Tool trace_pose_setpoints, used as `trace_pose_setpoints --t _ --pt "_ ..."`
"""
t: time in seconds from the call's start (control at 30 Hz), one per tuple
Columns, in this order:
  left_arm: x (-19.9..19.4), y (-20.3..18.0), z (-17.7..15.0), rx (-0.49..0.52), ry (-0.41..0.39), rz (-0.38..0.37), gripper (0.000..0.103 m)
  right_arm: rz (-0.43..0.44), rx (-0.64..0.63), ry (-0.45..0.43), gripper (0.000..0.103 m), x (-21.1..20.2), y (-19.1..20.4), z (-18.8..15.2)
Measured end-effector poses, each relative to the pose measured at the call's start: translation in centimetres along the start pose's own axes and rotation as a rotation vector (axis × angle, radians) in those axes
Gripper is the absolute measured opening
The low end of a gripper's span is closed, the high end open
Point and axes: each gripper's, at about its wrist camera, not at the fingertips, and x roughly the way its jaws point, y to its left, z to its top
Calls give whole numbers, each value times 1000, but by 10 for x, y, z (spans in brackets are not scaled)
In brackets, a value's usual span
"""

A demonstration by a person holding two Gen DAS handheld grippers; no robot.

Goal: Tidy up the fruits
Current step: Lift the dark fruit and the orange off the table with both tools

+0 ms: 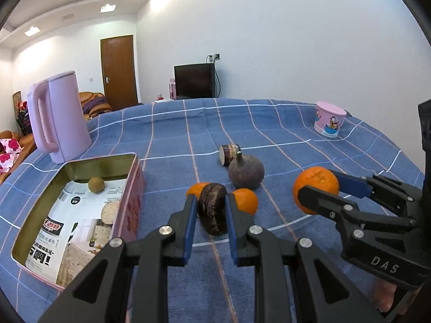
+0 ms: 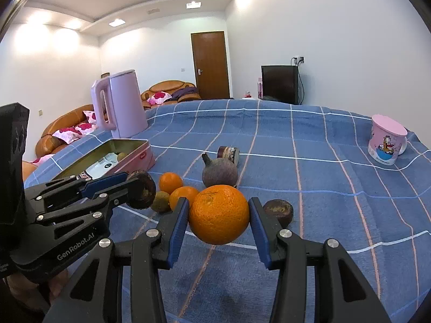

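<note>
Left gripper (image 1: pixel 209 212) clamped on dark shrivelled fruit (image 1: pixel 212 208), blue pads (image 1: pixel 190 223) pressed to both its sides, fruit lifted clear of the blue checked tablecloth (image 1: pixel 296 140). Right gripper (image 2: pixel 218 215) pinched around big orange (image 2: pixel 218 214), pads touching left and right flanks, orange held off the cloth. Just behind the left gripper's fruit, two small oranges (image 1: pixel 245 200) seen, one partly hidden on the left. Further back, round purple fruit with stem (image 1: pixel 245 171), and behind that a short cut dark piece (image 1: pixel 229 154) lying on its side. From the right wrist view, small brownish-green fruit (image 2: pixel 160 201) sat beside the small oranges, and a flat dark round piece (image 2: pixel 278 211) lay just right of the held orange. Pink metal tin (image 1: pixel 132 202) left of the fruit group, open, printed paper lining the bottom, one small brown fruit (image 1: pixel 96 185) inside near the far end, plus a pale round thing near the right wall, identity unclear. Pink kettle (image 1: pixel 60 115) stood upright behind the tin. Pink cartoon cup (image 1: pixel 329 119) upside down, well apart at far right of the table. Fingers of a hand (image 1: pixel 388 293) visible under the right gripper body.
</note>
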Motion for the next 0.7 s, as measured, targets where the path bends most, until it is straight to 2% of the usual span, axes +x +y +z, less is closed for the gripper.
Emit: trace_pose_setpoints --t 0.7 --pt "-13 -4 -2 26 -83 28 23 -12 5 -73 47 -13 -1 -1"
